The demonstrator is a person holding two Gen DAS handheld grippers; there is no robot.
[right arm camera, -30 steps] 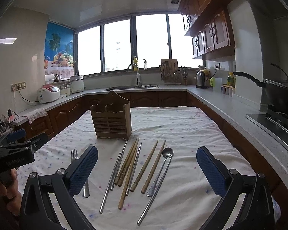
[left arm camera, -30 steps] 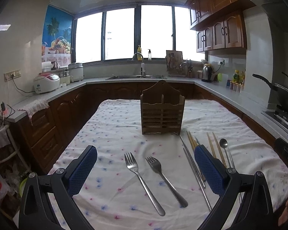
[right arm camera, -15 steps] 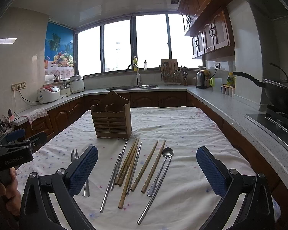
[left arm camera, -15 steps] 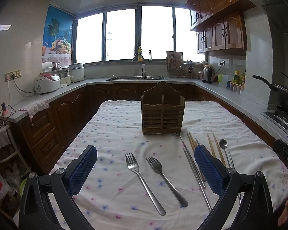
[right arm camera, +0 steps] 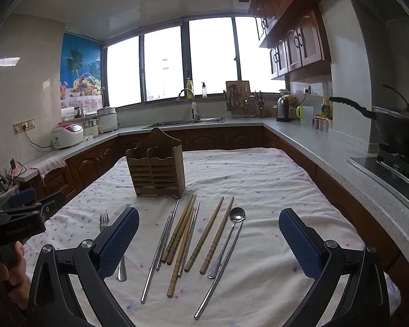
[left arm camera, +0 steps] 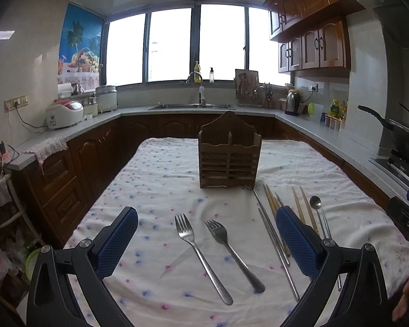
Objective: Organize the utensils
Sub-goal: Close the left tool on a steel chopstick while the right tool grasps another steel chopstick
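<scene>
A wooden utensil holder (left arm camera: 229,153) (right arm camera: 156,165) stands upright on the flowered tablecloth (left arm camera: 161,185). Two steel forks (left arm camera: 201,256) (left arm camera: 233,253) lie side by side in front of it, between the fingers of my left gripper (left arm camera: 205,241), which is open above them. To the right lie metal chopsticks (right arm camera: 161,245), wooden chopsticks (right arm camera: 181,231) (right arm camera: 210,234), a steel spoon (right arm camera: 227,241) and a long thin metal utensil (right arm camera: 220,269). My right gripper (right arm camera: 208,242) is open above this group. Nothing is held. One fork (right arm camera: 104,221) shows partly behind the right gripper's left finger.
Kitchen counters (left arm camera: 324,133) wrap around the table, with a sink (left arm camera: 191,106) at the back, a rice cooker (left arm camera: 64,111) on the left and a wok (right arm camera: 395,128) on the stove at right. A hand (right arm camera: 2,269) holds the left gripper's body (right arm camera: 21,218).
Almost nothing differs; both views have shifted only slightly. The utensils and holder lie as before, and both grippers stay open.
</scene>
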